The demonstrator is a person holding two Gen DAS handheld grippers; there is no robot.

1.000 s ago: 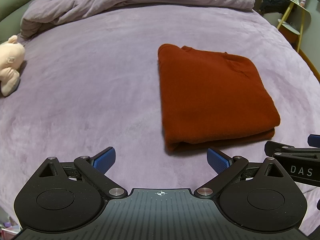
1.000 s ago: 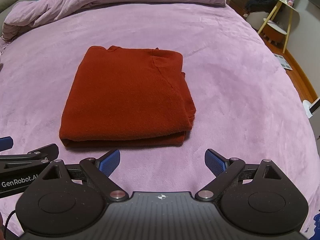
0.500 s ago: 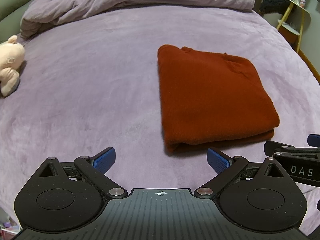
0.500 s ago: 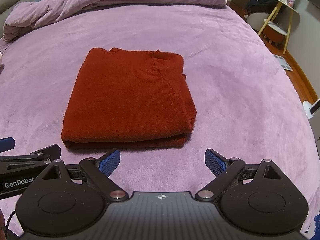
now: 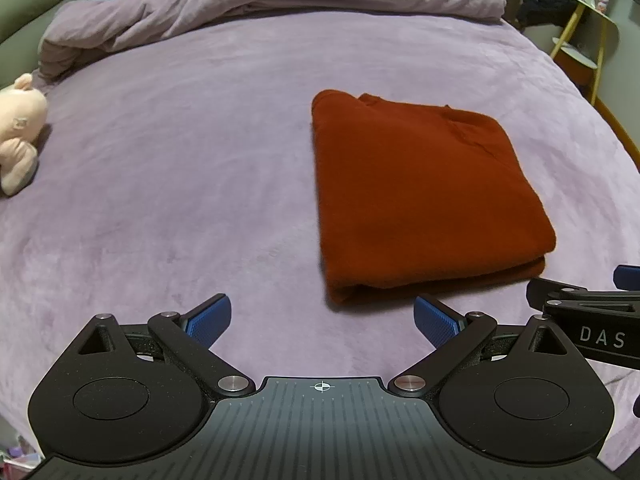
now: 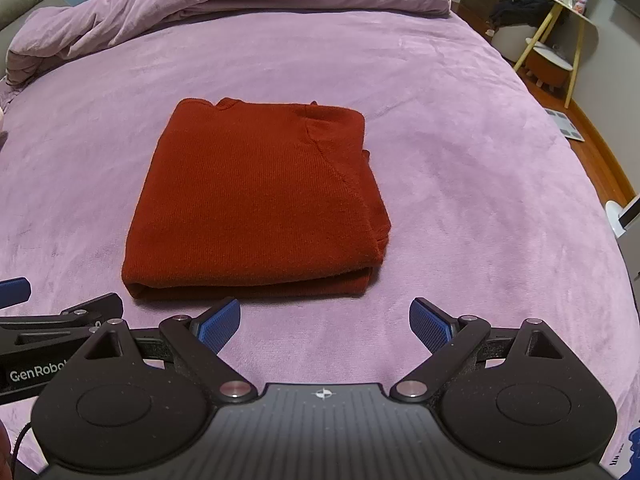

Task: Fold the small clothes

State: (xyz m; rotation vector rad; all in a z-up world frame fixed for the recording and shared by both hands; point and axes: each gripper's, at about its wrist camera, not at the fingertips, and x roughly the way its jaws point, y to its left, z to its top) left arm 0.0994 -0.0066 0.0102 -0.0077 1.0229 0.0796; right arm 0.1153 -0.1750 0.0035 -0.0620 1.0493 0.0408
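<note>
A rust-red knit garment [image 5: 420, 196] [image 6: 260, 196] lies folded into a neat rectangle on the purple bed cover [image 5: 180, 168] [image 6: 460, 140]. My left gripper [image 5: 322, 320] hovers open just short of the garment's near left corner, nothing between its blue pads. My right gripper [image 6: 324, 320] is open too, in front of the garment's near edge and apart from it. Each gripper shows at the edge of the other's view: the right one [image 5: 588, 320], the left one [image 6: 52, 328].
A bunched purple duvet [image 5: 280, 4] [image 6: 240, 4] lies along the far side of the bed. A pale plush toy [image 5: 18, 132] rests at the left edge. Beyond the bed's right side stand a yellow-legged side table [image 6: 560, 28] and wooden floor [image 6: 600, 148].
Both views have drawn slightly back from the folded garment, which now sits a little further away. The grippers stay open and the garment has not moved.
</note>
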